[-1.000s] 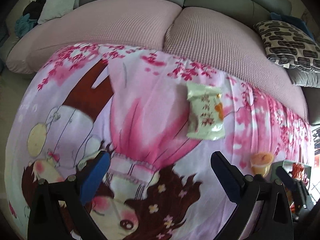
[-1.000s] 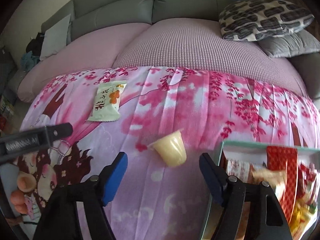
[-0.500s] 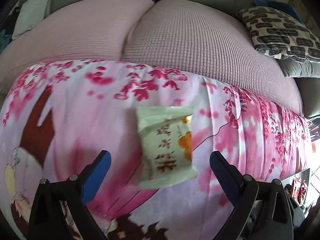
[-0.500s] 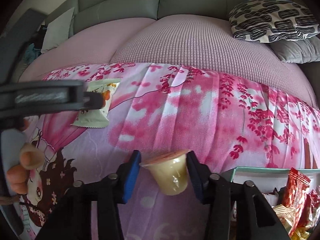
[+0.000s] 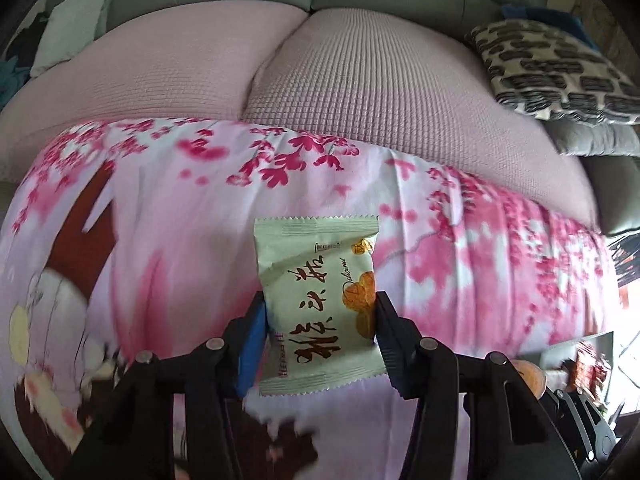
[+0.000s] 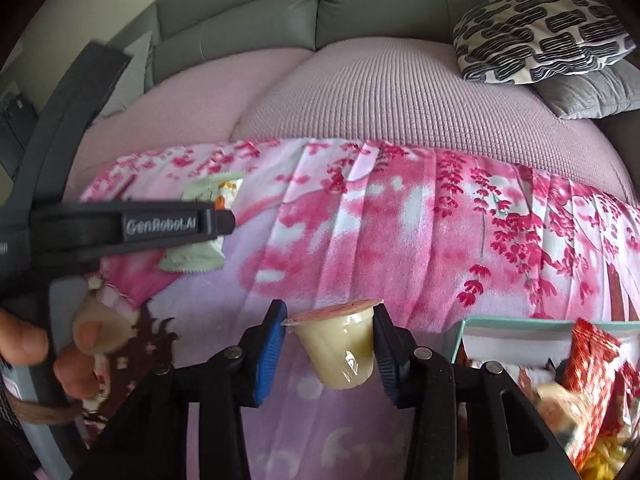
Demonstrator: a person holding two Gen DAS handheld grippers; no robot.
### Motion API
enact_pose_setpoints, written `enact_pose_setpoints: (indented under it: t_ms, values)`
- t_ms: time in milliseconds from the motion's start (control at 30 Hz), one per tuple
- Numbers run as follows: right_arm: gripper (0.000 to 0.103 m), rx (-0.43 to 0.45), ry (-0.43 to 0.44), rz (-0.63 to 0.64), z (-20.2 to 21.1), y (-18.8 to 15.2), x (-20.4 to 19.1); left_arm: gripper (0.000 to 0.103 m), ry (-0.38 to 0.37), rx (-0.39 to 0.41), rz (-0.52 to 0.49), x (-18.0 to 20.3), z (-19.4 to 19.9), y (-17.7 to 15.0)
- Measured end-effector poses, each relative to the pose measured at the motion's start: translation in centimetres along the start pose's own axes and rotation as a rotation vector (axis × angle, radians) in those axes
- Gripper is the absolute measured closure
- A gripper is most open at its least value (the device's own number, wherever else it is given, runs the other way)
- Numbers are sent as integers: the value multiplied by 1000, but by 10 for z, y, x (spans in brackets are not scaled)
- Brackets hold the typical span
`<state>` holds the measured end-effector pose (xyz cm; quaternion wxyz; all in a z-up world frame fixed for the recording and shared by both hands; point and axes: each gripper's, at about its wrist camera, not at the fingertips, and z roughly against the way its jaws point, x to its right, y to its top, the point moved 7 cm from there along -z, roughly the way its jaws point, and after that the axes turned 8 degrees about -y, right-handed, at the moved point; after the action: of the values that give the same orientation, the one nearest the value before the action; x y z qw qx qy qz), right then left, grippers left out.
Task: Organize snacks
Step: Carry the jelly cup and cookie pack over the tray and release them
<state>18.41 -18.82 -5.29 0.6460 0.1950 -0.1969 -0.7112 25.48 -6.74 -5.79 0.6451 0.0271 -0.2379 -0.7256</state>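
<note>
On the pink blossom-print cloth [image 5: 168, 216], your left gripper [image 5: 318, 316] jaws are closing on the pale green snack packet [image 5: 316, 304] while your right gripper [image 6: 330, 340] jaws clench the yellow jelly cup [image 6: 340, 344] just beside the snack box [image 6: 516, 326].
</note>
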Motion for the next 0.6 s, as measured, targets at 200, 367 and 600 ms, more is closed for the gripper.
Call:
enact_pose_setpoints:
  t_ms: [200,367,600]
  values:
    - [58,53,43,-66,56,-15,3,50,-33,69,31,15,60,-35]
    - [58,69,24,-120,101,-50,18,50,-99,90,20,45,98,-75]
    - [58,70,-21,-219,145,-100,65,50,-206,50,-71,103,109,-121]
